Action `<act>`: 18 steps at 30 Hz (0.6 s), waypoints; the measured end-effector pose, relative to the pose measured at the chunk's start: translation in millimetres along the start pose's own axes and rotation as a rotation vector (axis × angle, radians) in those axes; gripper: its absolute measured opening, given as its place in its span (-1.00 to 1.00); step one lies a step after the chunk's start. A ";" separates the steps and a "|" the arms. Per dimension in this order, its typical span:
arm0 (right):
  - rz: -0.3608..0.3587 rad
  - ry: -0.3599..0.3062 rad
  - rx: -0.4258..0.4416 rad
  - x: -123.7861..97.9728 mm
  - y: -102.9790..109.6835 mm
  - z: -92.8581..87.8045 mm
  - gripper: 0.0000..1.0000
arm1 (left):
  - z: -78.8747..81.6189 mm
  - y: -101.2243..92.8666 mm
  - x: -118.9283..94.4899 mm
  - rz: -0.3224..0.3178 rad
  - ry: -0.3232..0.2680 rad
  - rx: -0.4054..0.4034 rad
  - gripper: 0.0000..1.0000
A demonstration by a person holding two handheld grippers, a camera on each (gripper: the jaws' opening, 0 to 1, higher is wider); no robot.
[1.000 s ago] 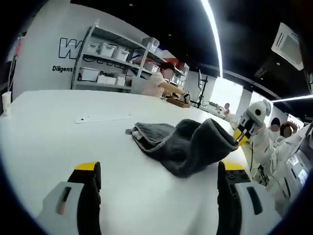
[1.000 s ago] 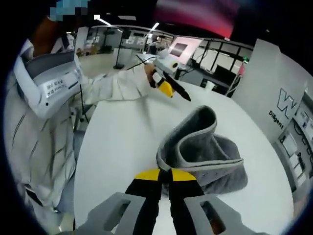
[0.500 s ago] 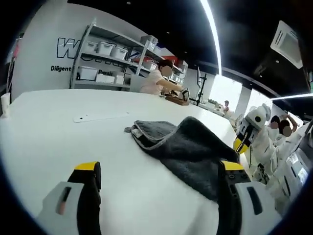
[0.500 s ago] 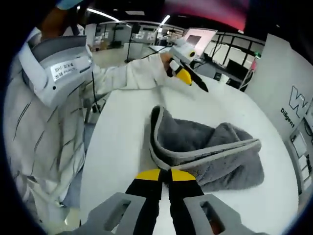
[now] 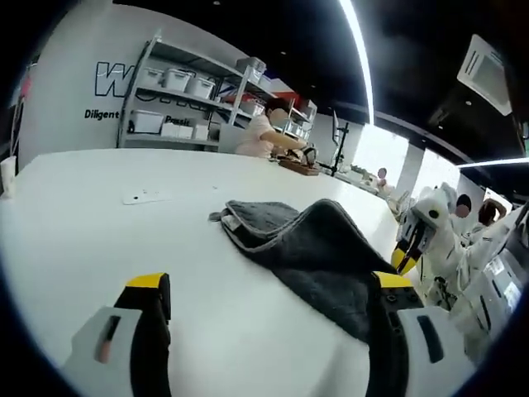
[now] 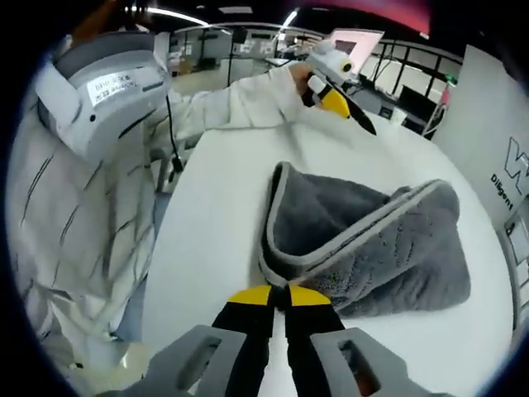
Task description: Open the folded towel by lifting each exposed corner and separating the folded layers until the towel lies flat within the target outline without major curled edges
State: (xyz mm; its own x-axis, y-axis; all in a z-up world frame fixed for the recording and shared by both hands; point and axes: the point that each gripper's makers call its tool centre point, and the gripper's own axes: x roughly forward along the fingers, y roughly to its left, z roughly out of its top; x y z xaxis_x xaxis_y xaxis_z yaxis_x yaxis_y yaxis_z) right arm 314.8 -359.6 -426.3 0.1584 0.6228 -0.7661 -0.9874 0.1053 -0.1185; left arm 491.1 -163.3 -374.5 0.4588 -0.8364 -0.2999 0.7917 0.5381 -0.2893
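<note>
the right gripper [image 6: 278,291], at the bottom centre of its view, pinches the edge of the grey towel [image 6: 372,244]. the towel lies on the white desk [image 5: 74,223] mid-frame. the left gripper [image 5: 269,318] is spread wide at lower frame, holding nothing.

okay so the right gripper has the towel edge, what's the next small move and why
Probably keep drawing the right gripper back along the table: its jaws are shut on the towel edge, and a layer is still folded over. The left gripper is open.
</note>
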 end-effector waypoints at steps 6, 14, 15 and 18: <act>0.021 0.029 0.038 7.3 2.6 -5.3 -1.00 | 0.9 1.8 0.3 0.001 0.001 -0.003 0.96; 0.024 0.035 0.097 9.8 5.3 -6.9 -0.94 | -0.2 -0.6 1.8 -0.005 0.010 0.002 0.96; 0.022 0.033 0.097 8.3 6.1 -6.7 -0.93 | -0.8 -1.1 2.0 -0.005 0.012 0.002 0.96; 0.022 0.023 0.103 2.5 9.8 -5.4 -0.85 | -0.9 -0.8 2.1 -0.005 0.015 0.005 0.96</act>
State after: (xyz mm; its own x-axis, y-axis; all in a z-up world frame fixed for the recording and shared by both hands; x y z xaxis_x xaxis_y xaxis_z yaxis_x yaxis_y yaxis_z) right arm 305.5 -361.2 -432.8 0.1349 0.6080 -0.7824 -0.9846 0.1712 -0.0367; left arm 491.0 -165.4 -375.6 0.4489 -0.8374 -0.3120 0.7958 0.5334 -0.2866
